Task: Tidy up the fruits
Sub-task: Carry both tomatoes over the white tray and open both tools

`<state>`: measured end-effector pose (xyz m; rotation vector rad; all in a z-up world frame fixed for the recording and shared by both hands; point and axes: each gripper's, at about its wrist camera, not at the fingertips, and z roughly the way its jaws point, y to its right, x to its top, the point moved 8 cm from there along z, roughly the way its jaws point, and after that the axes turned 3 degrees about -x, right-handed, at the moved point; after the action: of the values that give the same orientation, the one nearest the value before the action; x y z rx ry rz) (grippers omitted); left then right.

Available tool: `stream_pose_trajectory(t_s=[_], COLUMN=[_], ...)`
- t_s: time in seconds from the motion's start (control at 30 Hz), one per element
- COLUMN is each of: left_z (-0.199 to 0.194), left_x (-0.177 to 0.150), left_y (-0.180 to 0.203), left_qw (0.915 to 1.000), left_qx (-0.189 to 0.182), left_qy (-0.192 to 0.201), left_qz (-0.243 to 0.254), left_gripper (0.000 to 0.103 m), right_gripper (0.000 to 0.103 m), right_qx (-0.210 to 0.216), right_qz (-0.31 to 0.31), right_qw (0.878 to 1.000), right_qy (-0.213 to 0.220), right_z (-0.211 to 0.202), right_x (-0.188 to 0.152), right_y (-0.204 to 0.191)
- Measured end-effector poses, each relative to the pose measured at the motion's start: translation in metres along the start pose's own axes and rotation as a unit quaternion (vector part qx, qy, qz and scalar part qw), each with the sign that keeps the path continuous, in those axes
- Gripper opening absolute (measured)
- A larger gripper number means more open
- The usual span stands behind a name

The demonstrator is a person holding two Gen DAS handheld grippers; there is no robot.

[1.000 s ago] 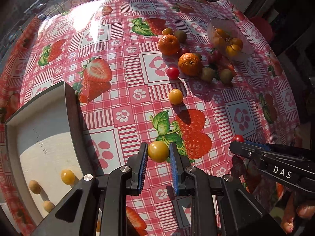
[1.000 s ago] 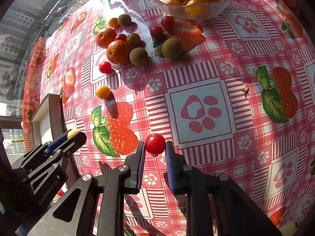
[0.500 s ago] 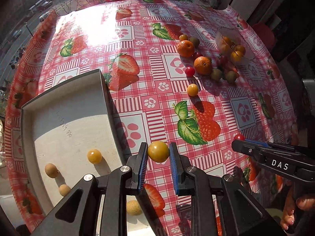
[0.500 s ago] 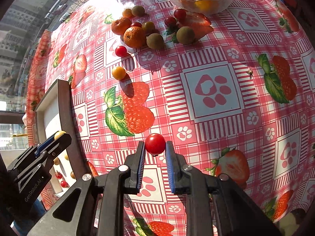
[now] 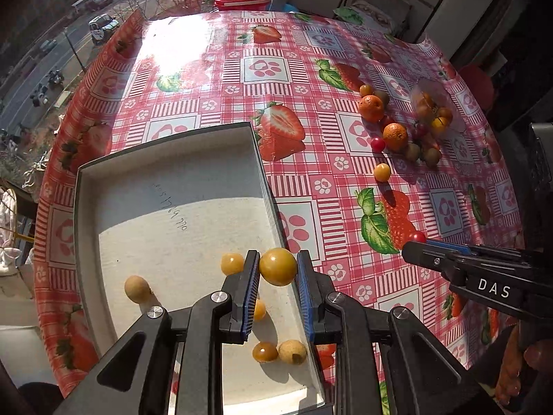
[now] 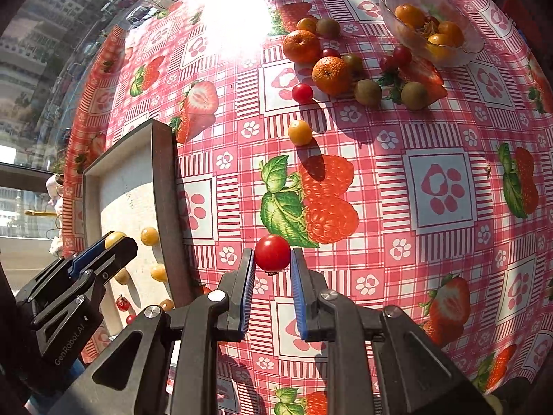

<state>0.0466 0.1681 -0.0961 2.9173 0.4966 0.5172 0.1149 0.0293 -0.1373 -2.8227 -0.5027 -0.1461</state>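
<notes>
Left tool has swung over the tray at the worktop's left edge — clamping a yellow fruit — right tool clamps a tomato.

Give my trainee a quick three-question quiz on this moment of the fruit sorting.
1. True or false: the left gripper is shut on a yellow fruit over the tray's right wall.
2. What does the right gripper hold? A) a red cherry tomato B) an orange C) a kiwi
3. Fill in: the glass bowl on the table's far side holds mostly ____-coloured fruit.

Key:
1. True.
2. A, the red cherry tomato sits between its fingers, above the tablecloth.
3. Orange.
</notes>
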Motion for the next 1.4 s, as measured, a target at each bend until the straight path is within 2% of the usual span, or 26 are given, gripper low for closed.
stream_pose_trajectory(t_s=[0.37, 0.6, 0.97, 1.4], left_z=[-0.004, -0.001, 0.005, 0.010], left_x=[-0.002, -0.002, -0.001, 0.004], left_y=[-0.068, -0.097, -0.113, -0.119], left_qw=[0.9985, 0.9968, 0.9961, 0.9960], left_qx=[0.033, 0.047, 0.054, 0.056], left_qy=[0.008, 0.010, 0.009, 0.005], left_qz=[-0.043, -0.064, -0.070, -0.070], left_gripper=[0.023, 0.023, 0.023, 0.023], right_gripper=[0.022, 0.022, 0.022, 0.022], right_qx=[0.013, 0.024, 0.027, 0.022], right_qz=[-0.055, -0.085, -0.115, -0.122], right_qw=[0.998, 0.996, 0.993, 0.992], right_qy=[-0.002, -0.009, -0.019, -0.025], right_z=[0.005, 0.018, 0.031, 0.039], right_x=[0.008, 0.015, 0.020, 0.025], right_y=[-0.068, -0.108, -0.145, -0.154])
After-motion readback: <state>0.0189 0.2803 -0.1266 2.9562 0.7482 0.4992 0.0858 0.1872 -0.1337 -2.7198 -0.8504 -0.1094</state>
